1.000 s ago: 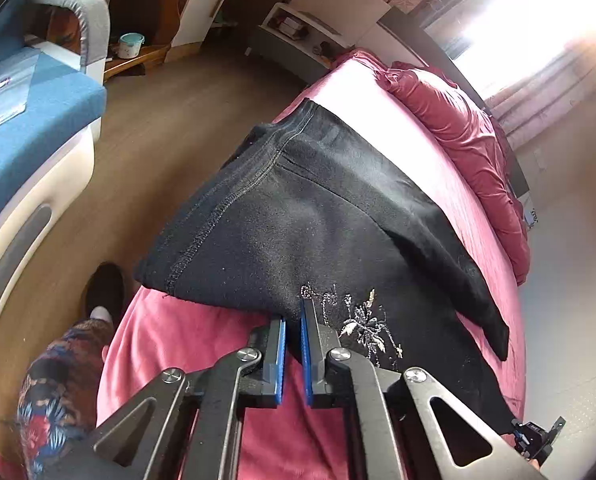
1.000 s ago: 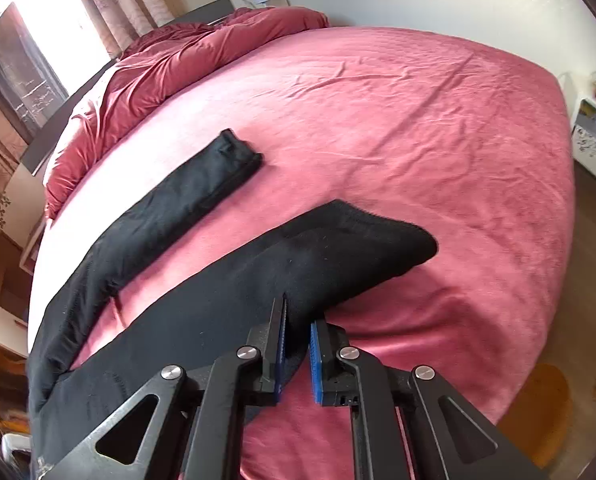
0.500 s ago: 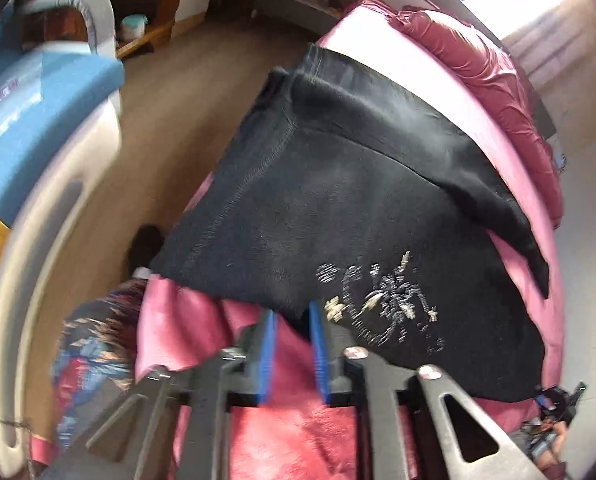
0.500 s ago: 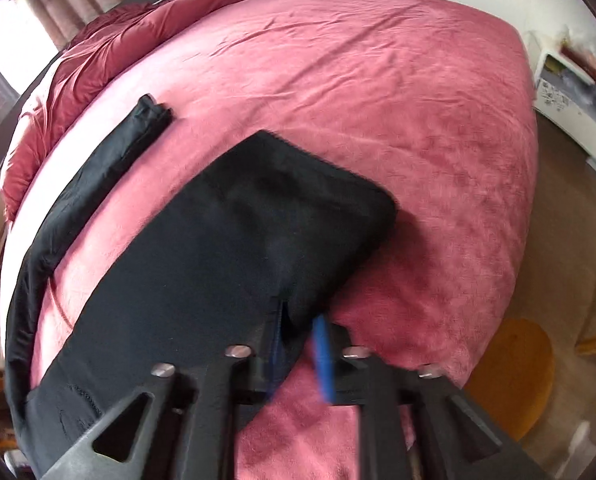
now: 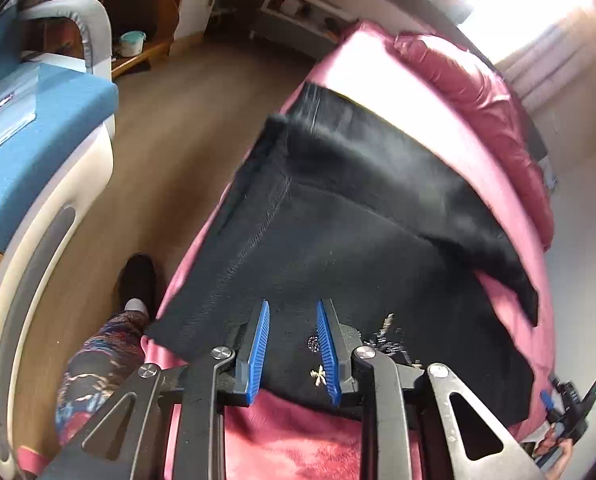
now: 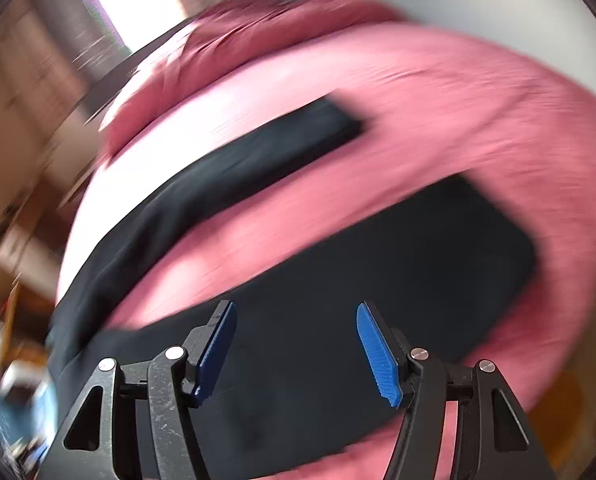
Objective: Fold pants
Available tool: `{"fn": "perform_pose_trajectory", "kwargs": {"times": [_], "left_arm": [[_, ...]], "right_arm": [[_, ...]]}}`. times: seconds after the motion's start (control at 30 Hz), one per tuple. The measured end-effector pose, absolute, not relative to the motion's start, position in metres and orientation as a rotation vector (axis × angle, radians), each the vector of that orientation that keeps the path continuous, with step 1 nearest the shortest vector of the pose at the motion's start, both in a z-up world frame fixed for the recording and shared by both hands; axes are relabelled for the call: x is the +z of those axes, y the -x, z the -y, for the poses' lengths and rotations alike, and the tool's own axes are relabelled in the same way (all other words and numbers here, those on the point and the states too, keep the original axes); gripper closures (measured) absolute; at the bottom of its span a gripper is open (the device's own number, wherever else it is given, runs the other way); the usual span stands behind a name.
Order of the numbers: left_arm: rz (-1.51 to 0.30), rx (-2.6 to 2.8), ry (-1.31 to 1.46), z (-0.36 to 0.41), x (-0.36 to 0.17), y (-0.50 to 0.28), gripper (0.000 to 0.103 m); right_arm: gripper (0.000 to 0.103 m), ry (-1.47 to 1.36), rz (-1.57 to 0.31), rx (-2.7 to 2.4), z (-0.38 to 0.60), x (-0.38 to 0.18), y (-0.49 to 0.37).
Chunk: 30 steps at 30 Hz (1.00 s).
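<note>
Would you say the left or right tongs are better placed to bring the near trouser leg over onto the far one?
Right, probably: the right tongs hover open above the near leg.

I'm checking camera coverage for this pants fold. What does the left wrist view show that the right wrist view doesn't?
Only the left wrist view shows the embroidery on the pants, the wooden floor, the blue chair and the person's patterned leg. Only the right wrist view, though blurred, shows both leg ends: the far one and the near one. Both show the black pants on the pink bed, each view with its own open gripper: left, right.
</note>
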State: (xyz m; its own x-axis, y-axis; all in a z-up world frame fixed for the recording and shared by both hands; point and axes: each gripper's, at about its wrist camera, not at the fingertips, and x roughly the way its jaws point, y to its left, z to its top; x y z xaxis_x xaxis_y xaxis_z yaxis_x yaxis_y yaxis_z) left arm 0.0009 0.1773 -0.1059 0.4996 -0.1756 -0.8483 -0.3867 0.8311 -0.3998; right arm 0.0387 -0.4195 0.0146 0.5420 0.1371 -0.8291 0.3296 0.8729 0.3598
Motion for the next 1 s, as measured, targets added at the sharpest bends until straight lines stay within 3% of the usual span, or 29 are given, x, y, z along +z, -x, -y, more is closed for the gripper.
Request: {"fn": "perform_pose_trajectory", "kwargs": {"times": [0.13,0.23,0.37,0.5,0.83,1.0], "left_arm": [[-1.19,0.223,0.504,-0.173,-0.142,-0.016,0.08],[-1.161,0.197,0.557,-0.184,-0.138,-0.017,0.079],[-1.051,0.142,0.592,-0.206,-0.104,-0.039,0.07],[-1.026,0.146,0.625,-0.226,-0.088,-0.101,0.069],[-1.039,0.176,0.948,-0.27,-0.107,-0.253,0.069],[-1.099,0.237,1.004,-0.28,-0.135,-0.304,0.062]], "right_arm": [[0.04,-0.477,-1.135,0.015,0.351,-0.019,-0.063],[0.04,-0.454,-1.241,0.028,0.326,-0.048,-0.07],[0.04,-0.442,-1.201,0.063,0.31,-0.043,-0.066],[0.038,-0.396,-1.168,0.081,0.295,-0.032,-0.075],[0.035,-0.286,-1.219,0.1,0.275,-0.04,-0.097],[0.035,-0.283,-1.254,0.074,0.272,-0.052,-0.102]]}}
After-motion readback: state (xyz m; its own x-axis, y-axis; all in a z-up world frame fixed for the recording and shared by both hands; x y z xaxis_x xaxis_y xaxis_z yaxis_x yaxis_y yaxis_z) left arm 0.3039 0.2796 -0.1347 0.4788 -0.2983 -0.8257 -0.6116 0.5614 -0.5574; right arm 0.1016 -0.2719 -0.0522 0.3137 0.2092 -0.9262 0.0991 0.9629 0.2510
